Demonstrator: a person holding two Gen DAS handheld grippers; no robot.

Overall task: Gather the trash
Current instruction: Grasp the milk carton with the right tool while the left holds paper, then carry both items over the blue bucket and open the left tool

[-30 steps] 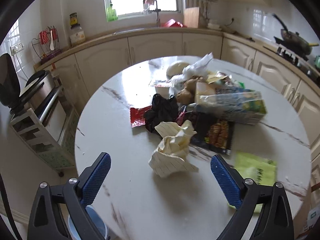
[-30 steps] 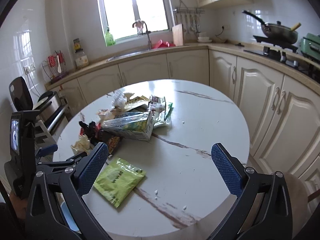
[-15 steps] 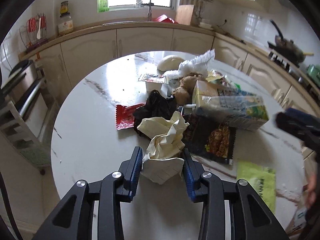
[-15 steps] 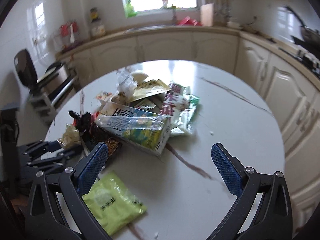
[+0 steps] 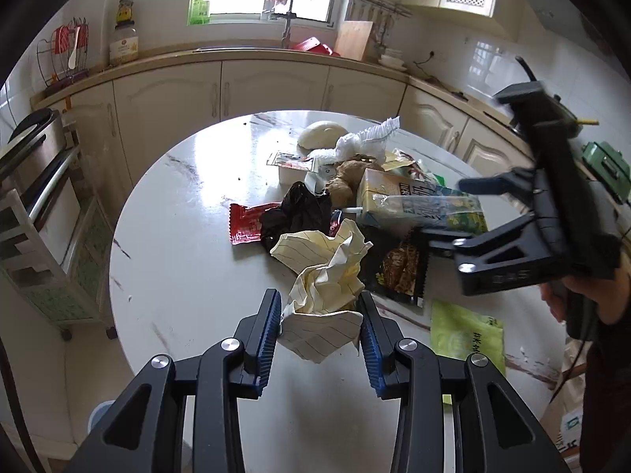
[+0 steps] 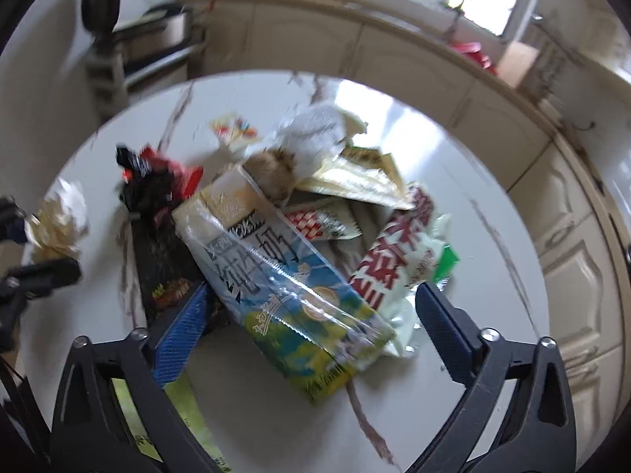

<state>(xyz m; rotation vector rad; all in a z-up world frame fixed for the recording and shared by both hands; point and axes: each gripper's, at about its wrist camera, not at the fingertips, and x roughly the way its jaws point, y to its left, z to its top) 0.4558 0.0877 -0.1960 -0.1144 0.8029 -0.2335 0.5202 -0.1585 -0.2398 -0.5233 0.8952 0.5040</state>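
Crumpled paper point(image 5: 323, 295) sits clamped between the left hand-held gripper point(image 5: 318, 335) pads.

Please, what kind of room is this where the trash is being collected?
It looks like a home kitchen. Cream cabinets run under a curved countertop, a metal tap stands by the window, and a round white marble-patterned table carries the pile of wrappers.

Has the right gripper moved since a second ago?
Yes. The right gripper has swung left from open table onto the milk carton, jaws closing around it.
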